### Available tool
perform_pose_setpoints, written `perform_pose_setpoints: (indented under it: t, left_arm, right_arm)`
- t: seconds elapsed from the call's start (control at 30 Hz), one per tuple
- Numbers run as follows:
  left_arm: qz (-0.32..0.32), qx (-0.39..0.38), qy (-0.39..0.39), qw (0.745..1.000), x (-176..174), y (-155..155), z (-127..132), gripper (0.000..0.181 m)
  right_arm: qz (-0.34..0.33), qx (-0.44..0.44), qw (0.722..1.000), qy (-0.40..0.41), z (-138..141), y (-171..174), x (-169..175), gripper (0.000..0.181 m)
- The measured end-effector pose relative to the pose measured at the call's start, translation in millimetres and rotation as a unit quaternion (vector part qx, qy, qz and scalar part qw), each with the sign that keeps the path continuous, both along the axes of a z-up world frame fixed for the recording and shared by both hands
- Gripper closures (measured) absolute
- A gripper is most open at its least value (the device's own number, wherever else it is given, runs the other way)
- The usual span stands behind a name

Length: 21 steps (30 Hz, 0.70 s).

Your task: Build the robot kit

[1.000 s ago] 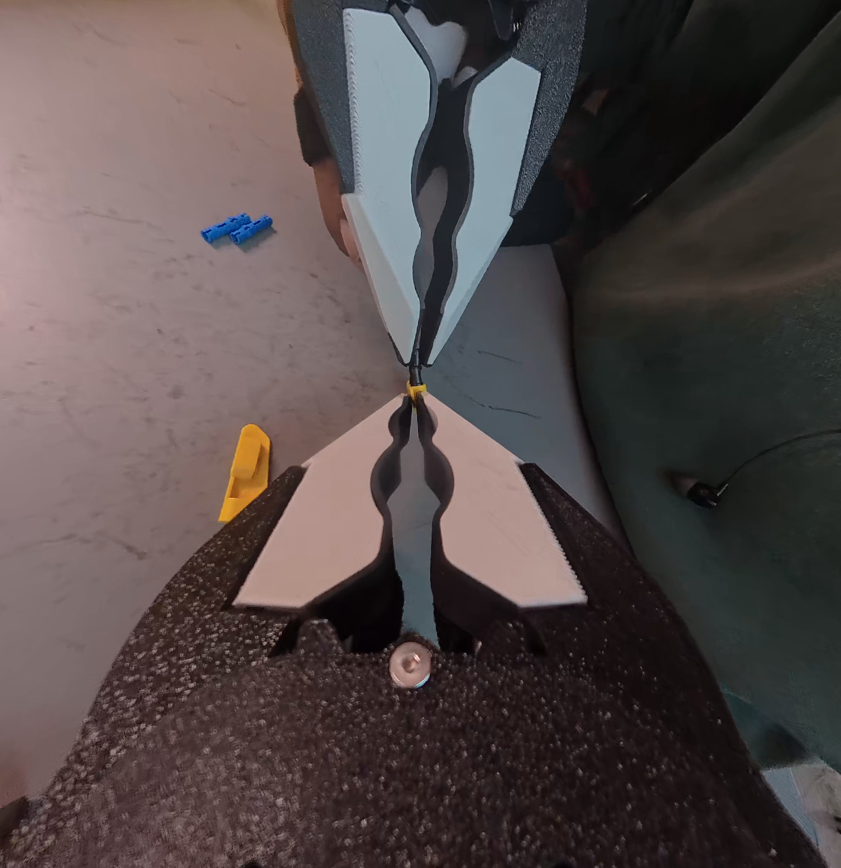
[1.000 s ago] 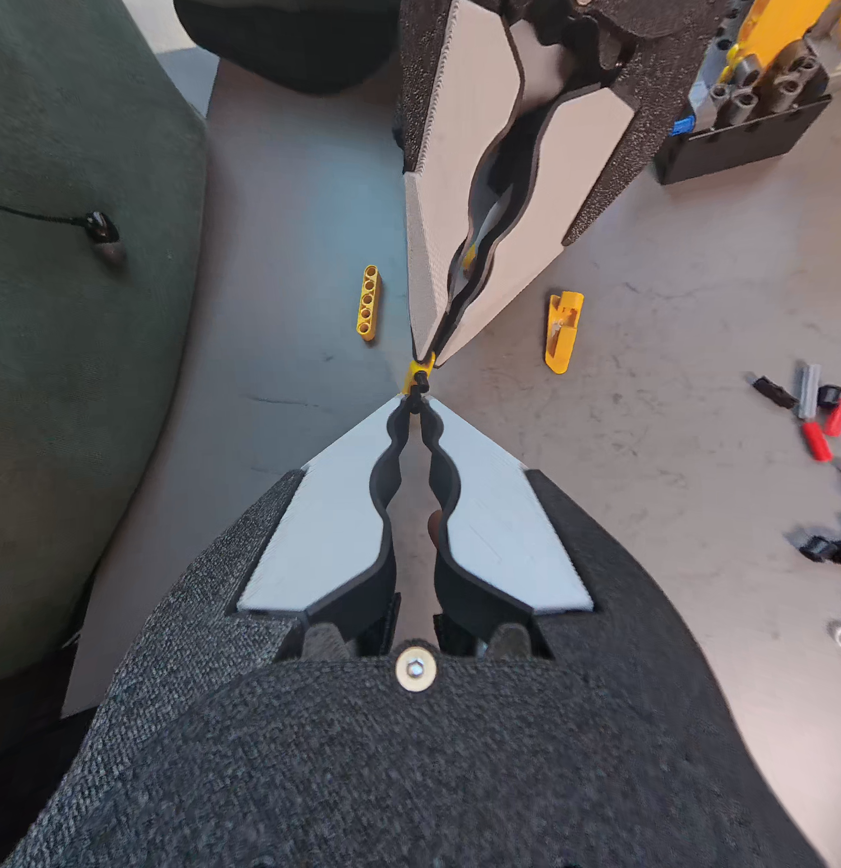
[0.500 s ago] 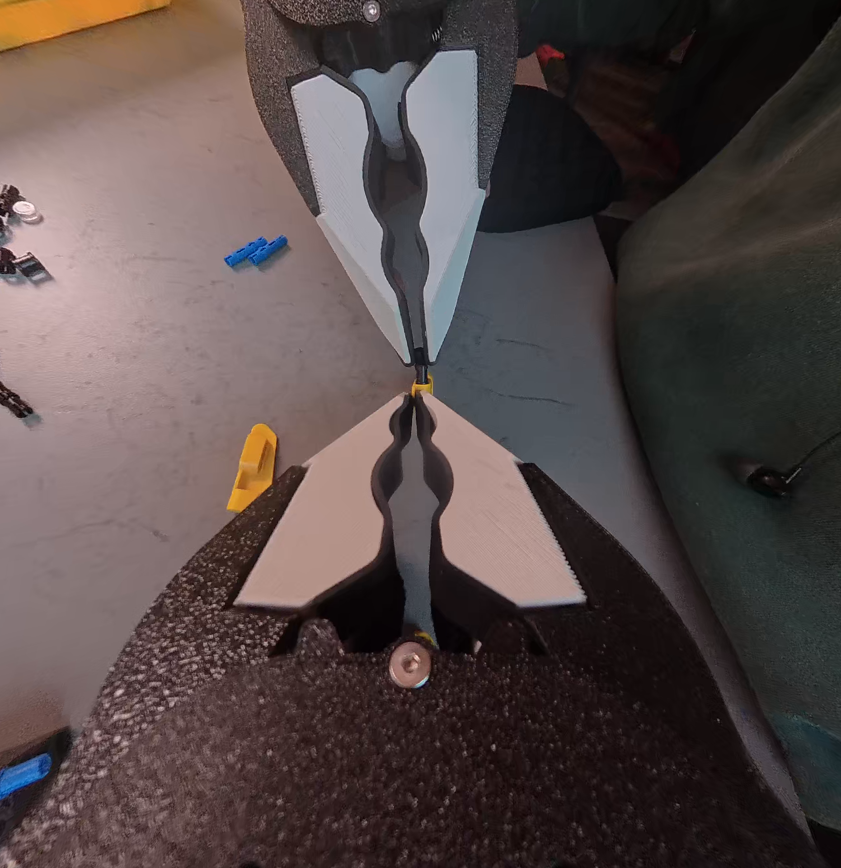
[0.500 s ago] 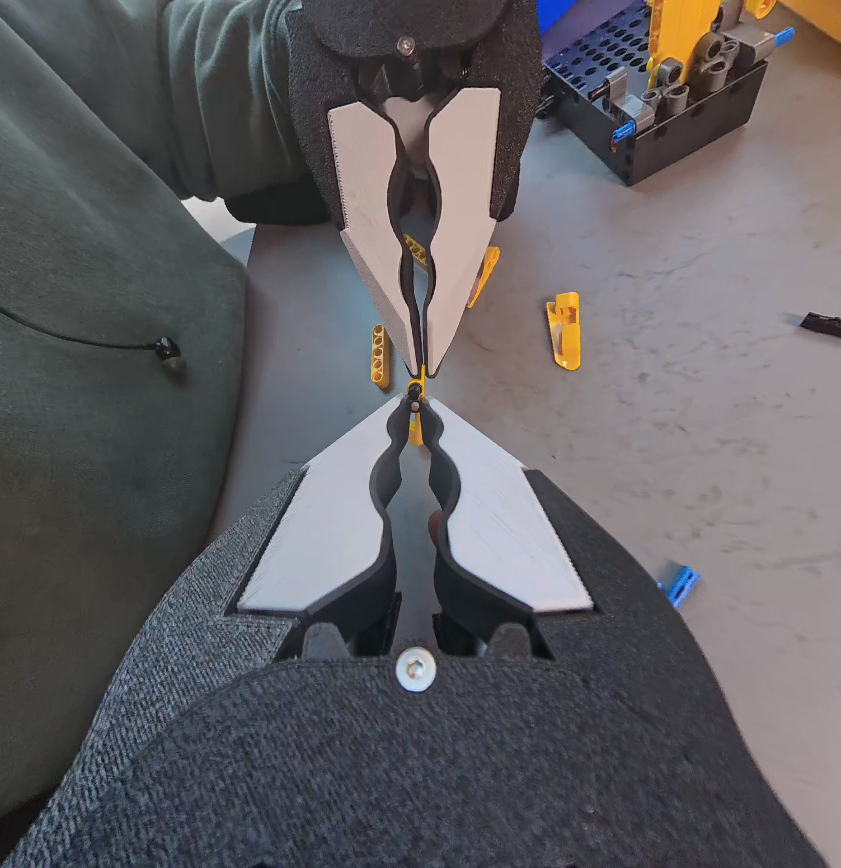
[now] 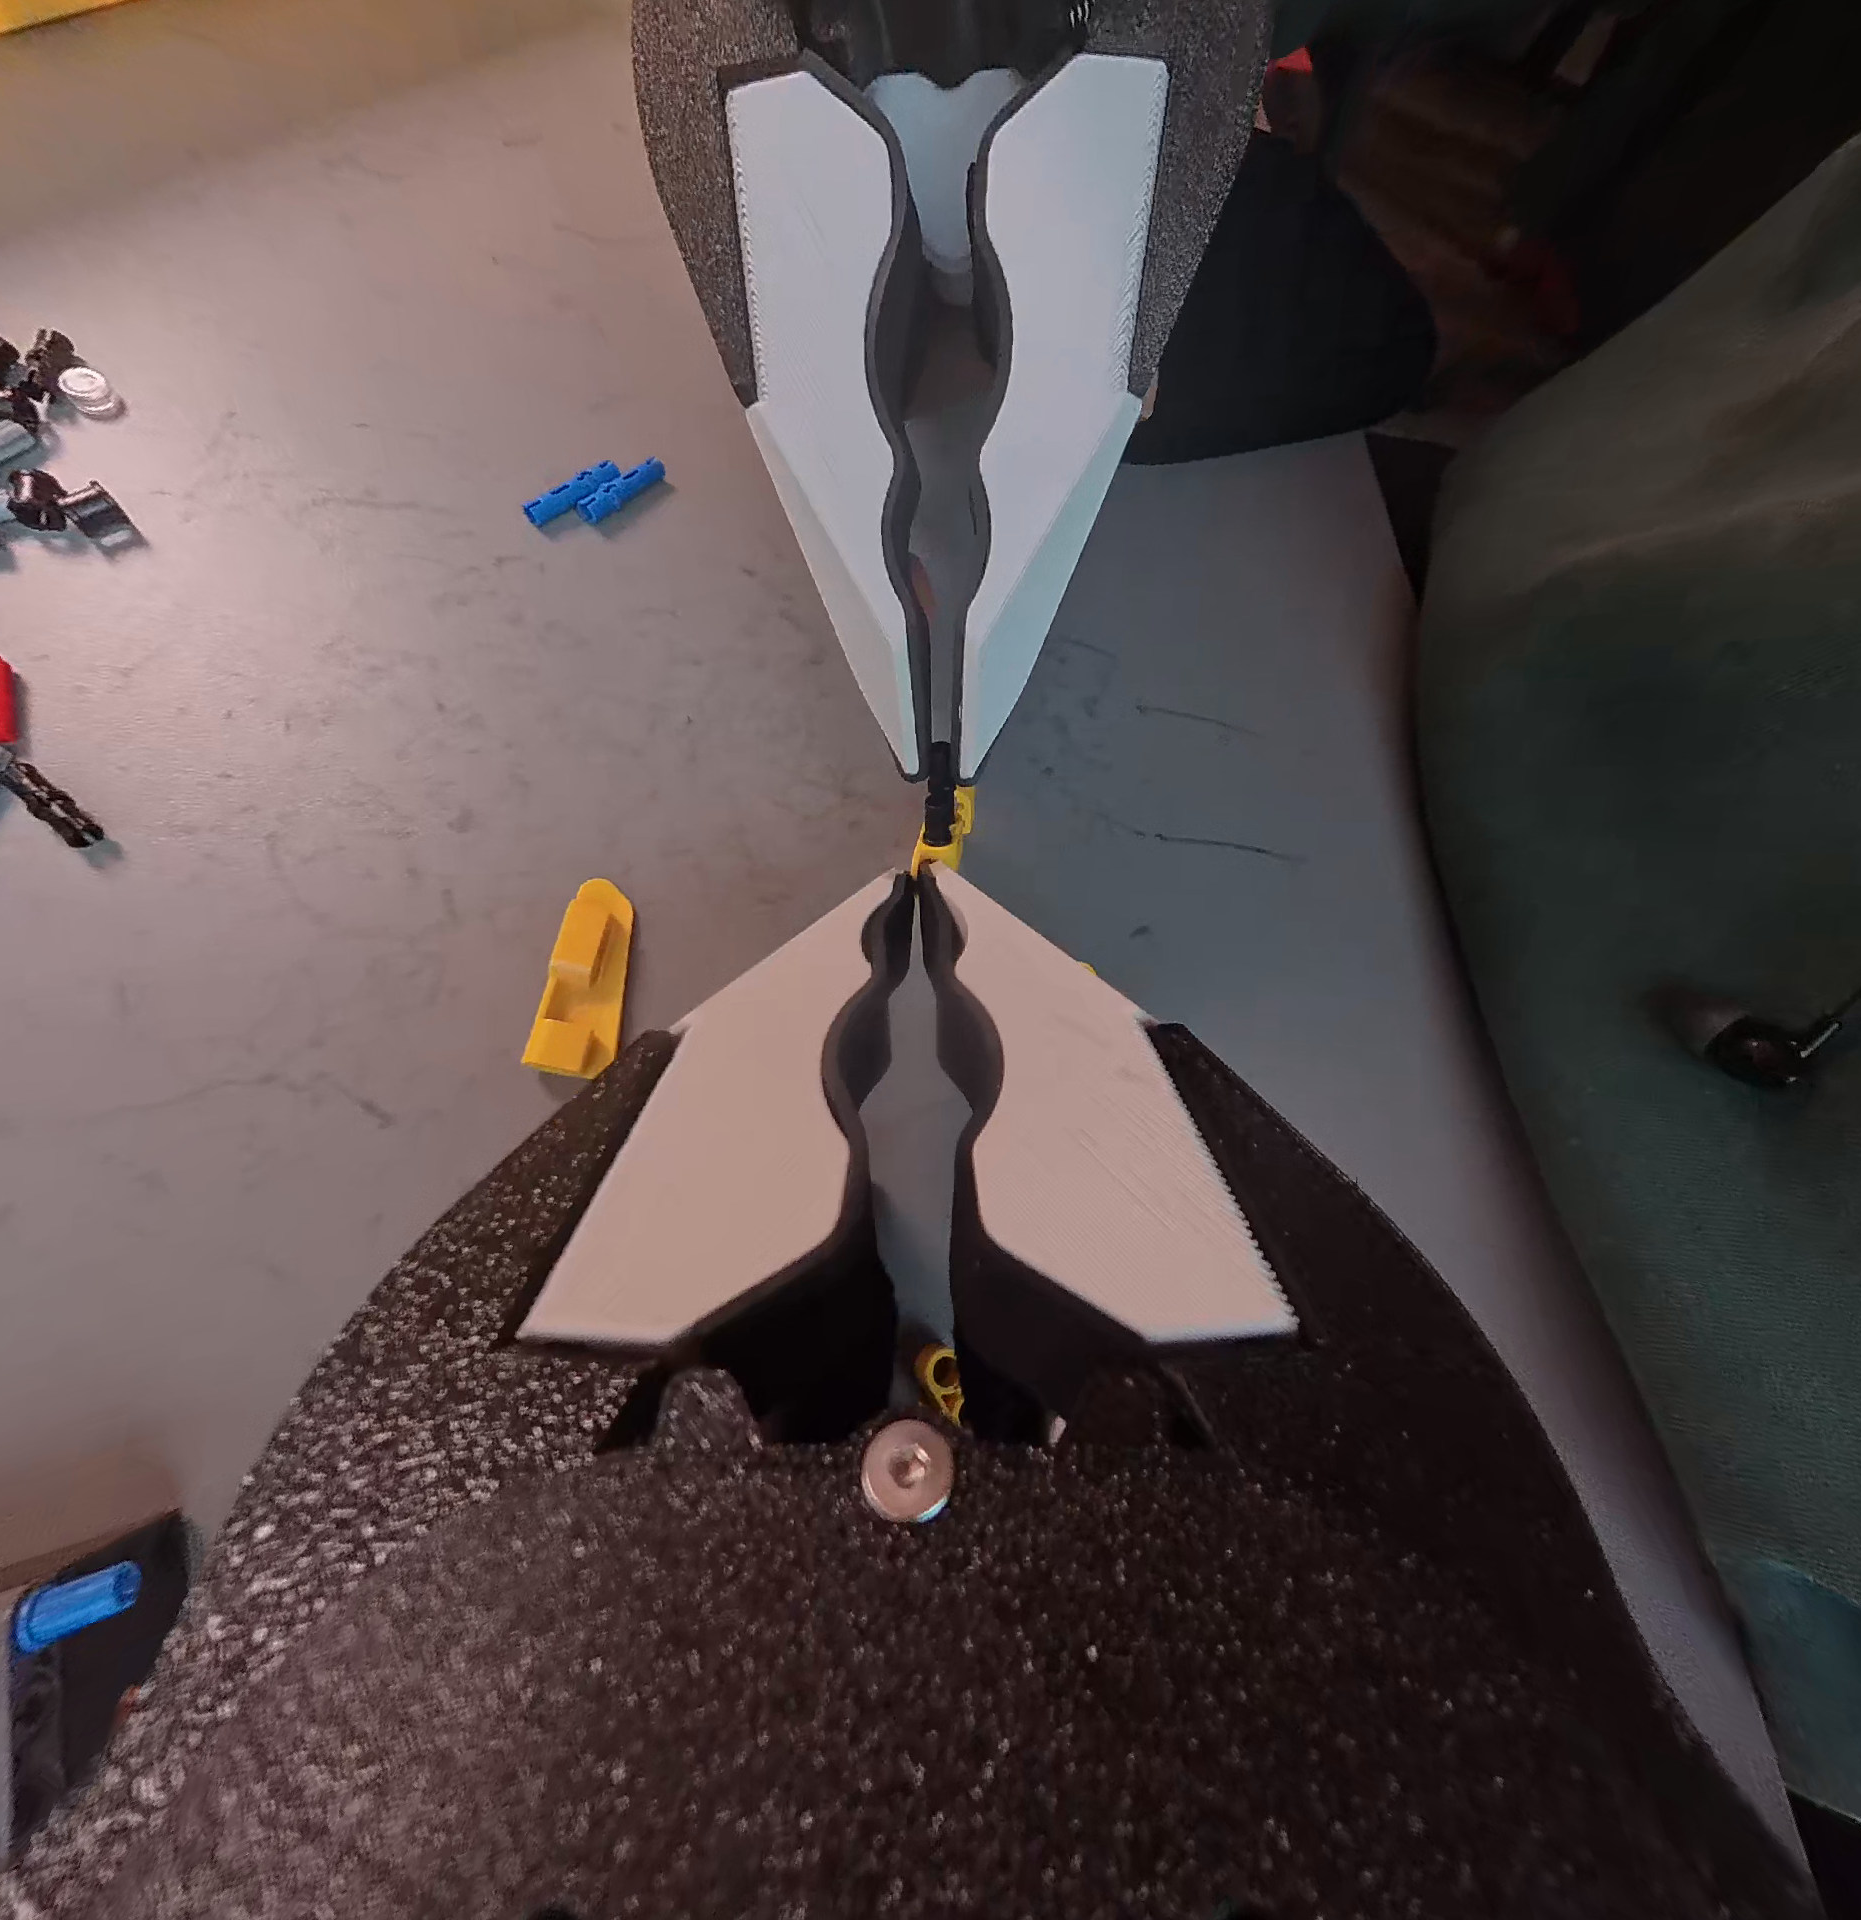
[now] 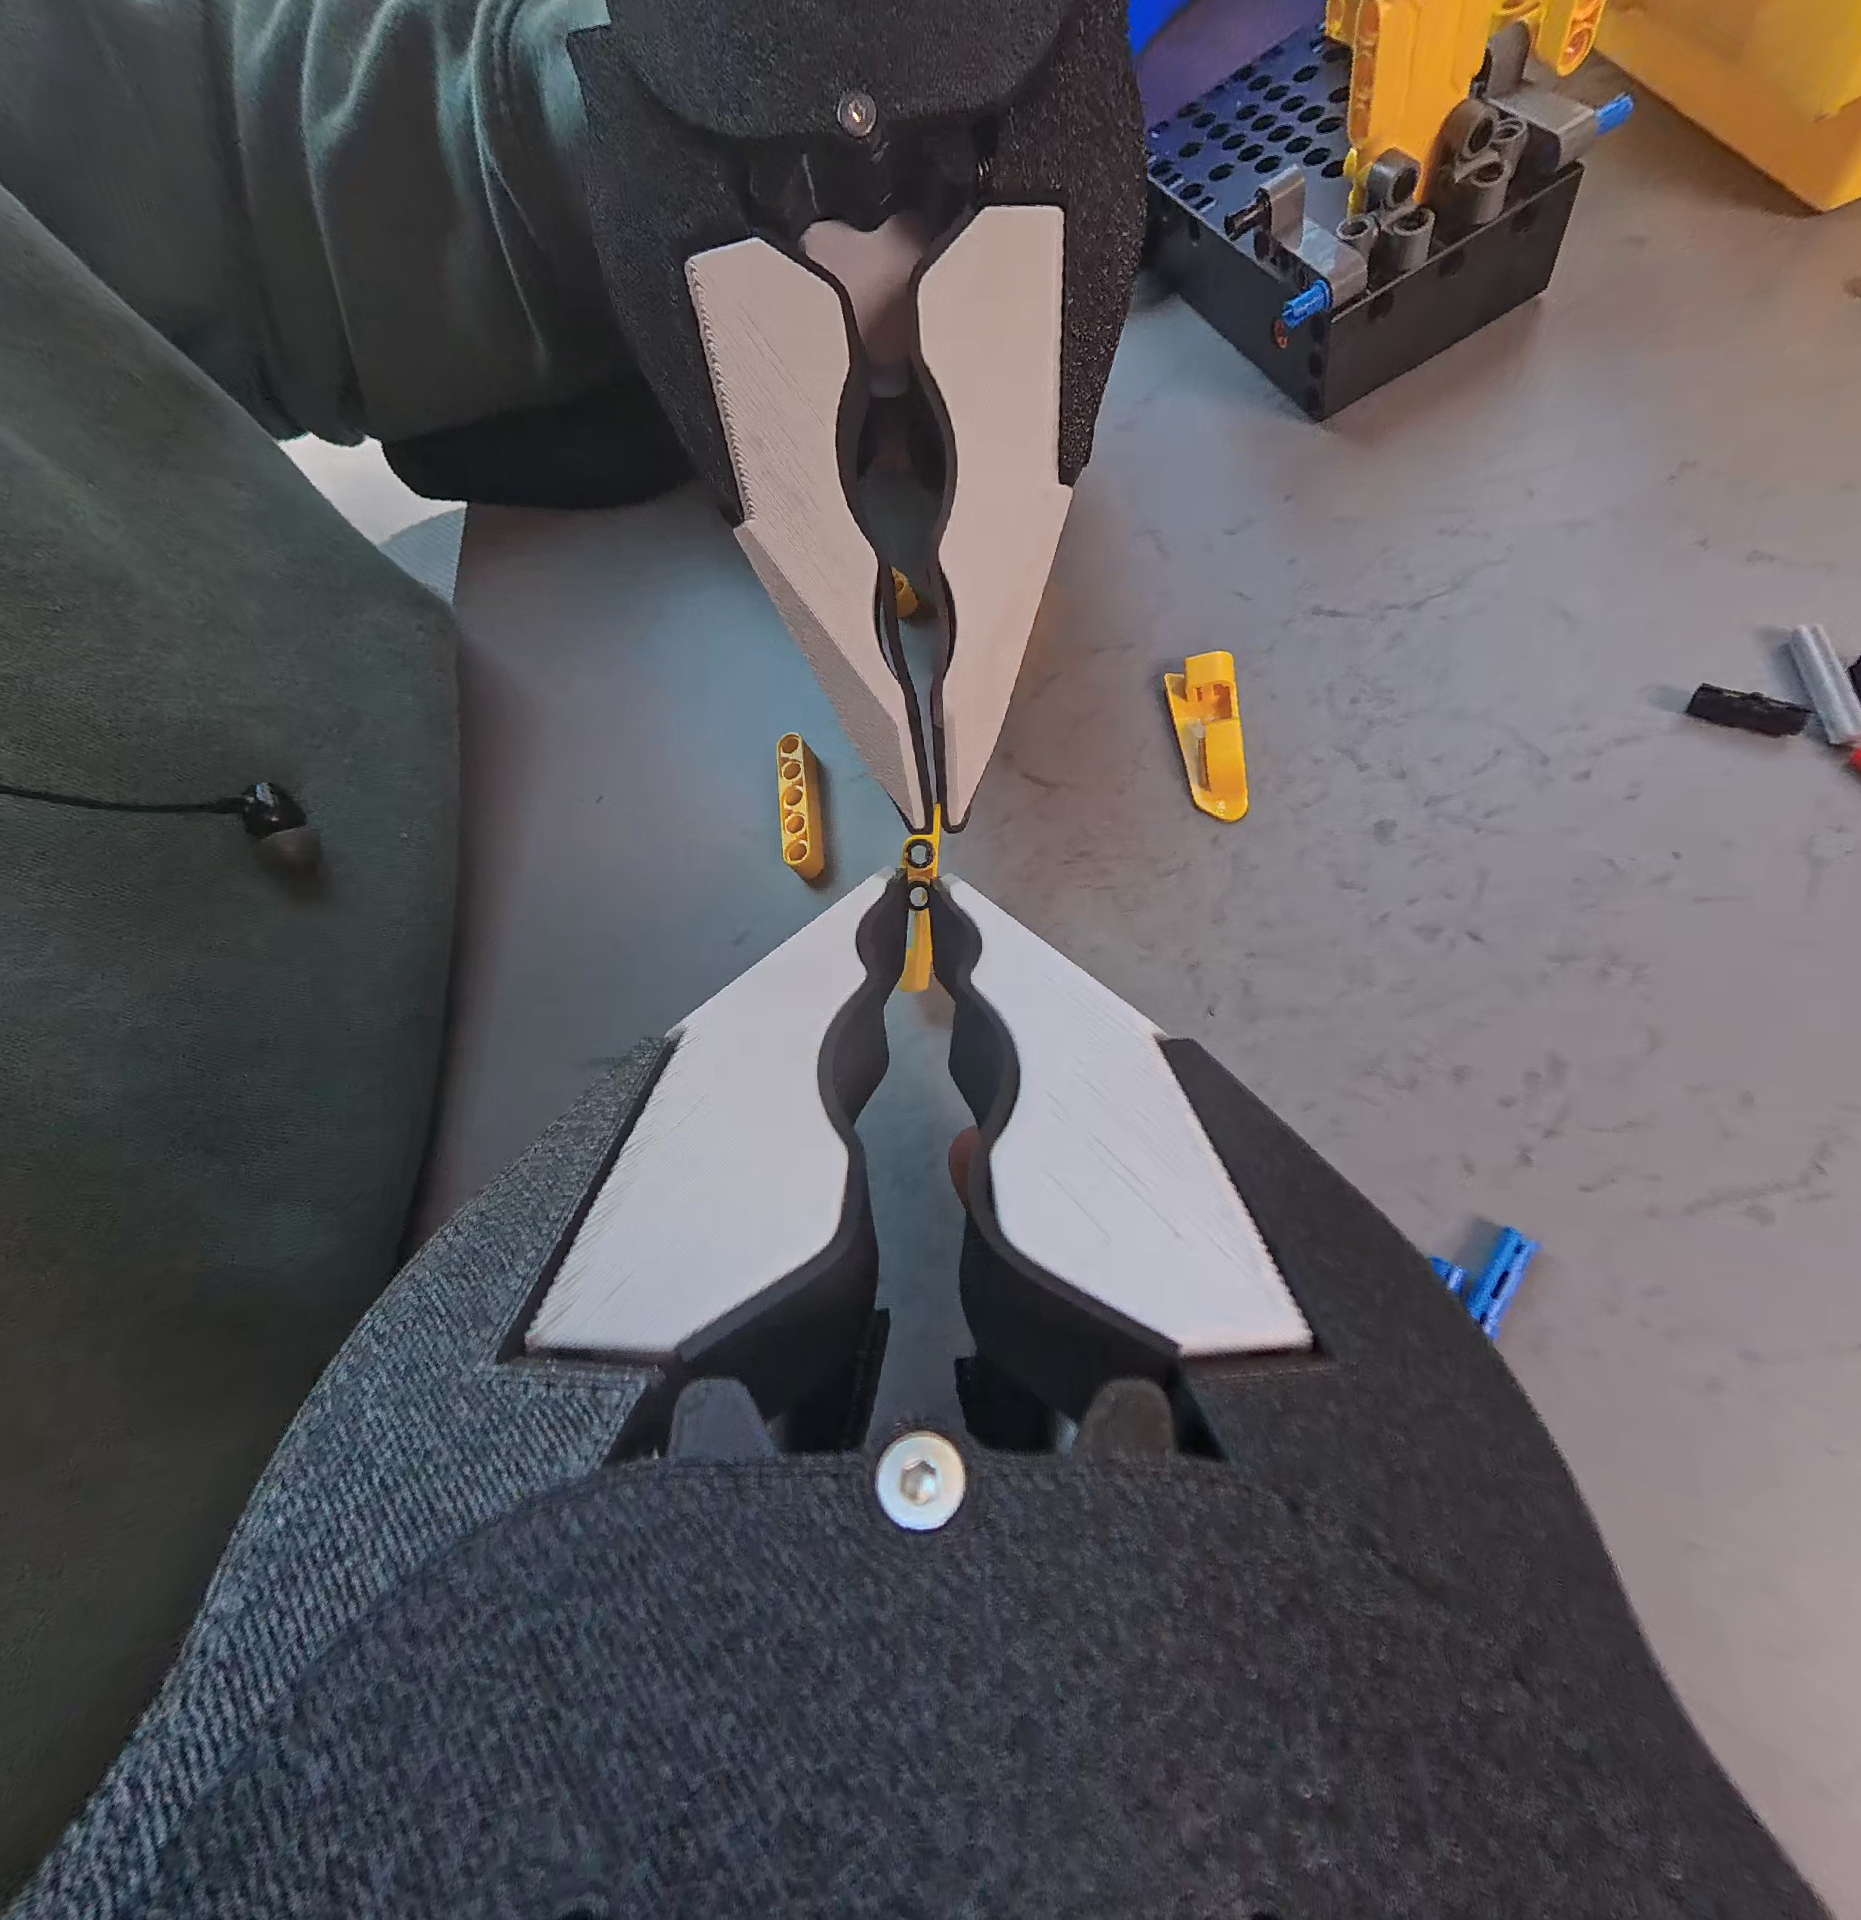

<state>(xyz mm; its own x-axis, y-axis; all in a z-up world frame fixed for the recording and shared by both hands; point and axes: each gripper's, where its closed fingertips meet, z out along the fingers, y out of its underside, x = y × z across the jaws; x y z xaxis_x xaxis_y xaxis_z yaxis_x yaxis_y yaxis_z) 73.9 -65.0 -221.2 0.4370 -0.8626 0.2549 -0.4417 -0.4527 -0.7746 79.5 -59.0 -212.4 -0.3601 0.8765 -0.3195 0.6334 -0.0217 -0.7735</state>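
While both tips meet above the grey table [image 5: 282, 1039], the left gripper [image 5: 918, 881] clamps a yellow beam [image 5: 931, 854]; the right gripper [image 6: 918, 883], jaws closed, pinches a black pin [image 5: 936, 790] seated in that beam

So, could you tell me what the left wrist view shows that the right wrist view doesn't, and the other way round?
Only the left wrist view: two blue pins side by side and a translucent blue piece at the lower left edge.

Only the right wrist view: a loose yellow beam with holes, a black perforated base carrying a yellow and grey build, and a dark green sleeve.

Both: the left gripper and right gripper tip to tip, shut on a small yellow and black piece; a yellow wedge-shaped part; the grey table.
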Motion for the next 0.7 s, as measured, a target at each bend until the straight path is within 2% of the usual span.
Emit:
perform_pose_setpoints:
  t: [0.37,0.53,0.7]
  left_arm:
    - [0.003,0.003,0.004,1.0,-0.7,0.3,-0.7,0.181]
    - [-0.002,0.007,0.005,1.0,-1.0,-1.5,-1.0,0.181]
    - [0.001,0.01,0.013,1.0,-3.0,-0.6,-2.9,0.181]
  right_arm:
    - [0.016,0.007,1.0,-0.013,0.0,-1.3,-3.5,0.178]
    - [-0.022,-0.051,0.998,-0.011,0.4,-1.1,-4.0,0.178]
    - [-0.055,-0.054,0.997,-0.023,-0.2,1.4,-4.8,0.178]
